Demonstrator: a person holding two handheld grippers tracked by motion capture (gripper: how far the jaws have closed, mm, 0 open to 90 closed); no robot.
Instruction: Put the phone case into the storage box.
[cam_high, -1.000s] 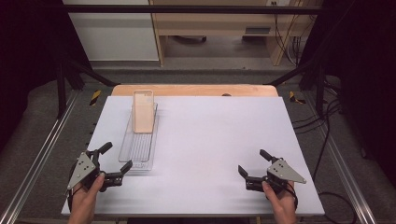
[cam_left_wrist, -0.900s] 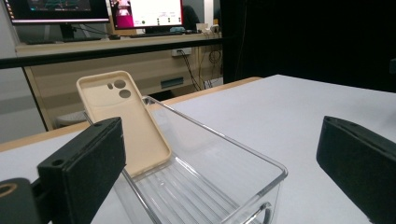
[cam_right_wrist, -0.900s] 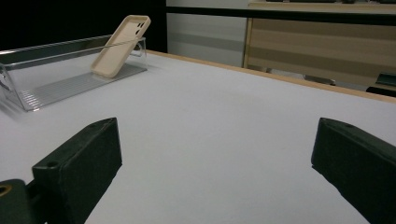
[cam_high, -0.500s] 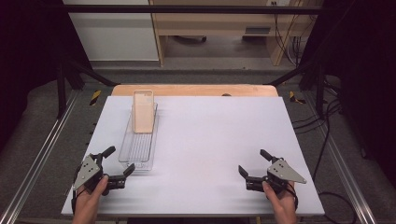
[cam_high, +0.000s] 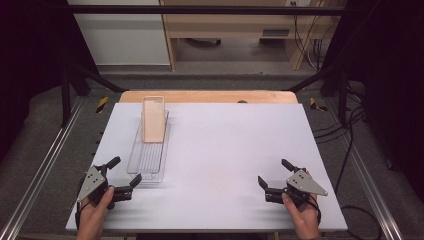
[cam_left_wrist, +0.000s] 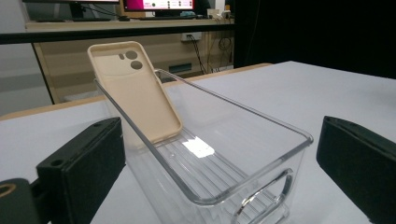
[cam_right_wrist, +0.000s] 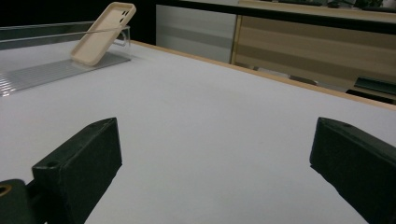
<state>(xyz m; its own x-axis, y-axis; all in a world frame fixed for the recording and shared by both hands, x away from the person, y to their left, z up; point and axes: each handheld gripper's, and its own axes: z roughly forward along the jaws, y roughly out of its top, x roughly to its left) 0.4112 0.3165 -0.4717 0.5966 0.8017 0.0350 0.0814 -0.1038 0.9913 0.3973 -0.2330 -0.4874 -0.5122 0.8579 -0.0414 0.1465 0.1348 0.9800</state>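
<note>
Plastic, clear and ribbed along its floor, makes up the long narrow bin that lies lengthwise on the left part of the white table. Its near end has a cut-out handle, seen close up in the left gripper view. Inside the bin stands one thing: a beige phone case, tilted, its foot on the bin's floor and its top leaning back against the far end wall and rising above the rim. The camera holes near the top of the case face the left gripper view. The rest of the bin's floor is bare.

The left gripper sits at the near left corner of the table, held in the person's left hand, jaws spread wide and gripping nothing. One jaw lies just beside the bin's near corner, the other out to the left of it; whether either touches the plastic I cannot tell.

The right gripper rests at the near right of the table, well apart from the bin, jaws likewise released and empty. From the right gripper view the case shows far off, tilted in the bin.
</note>
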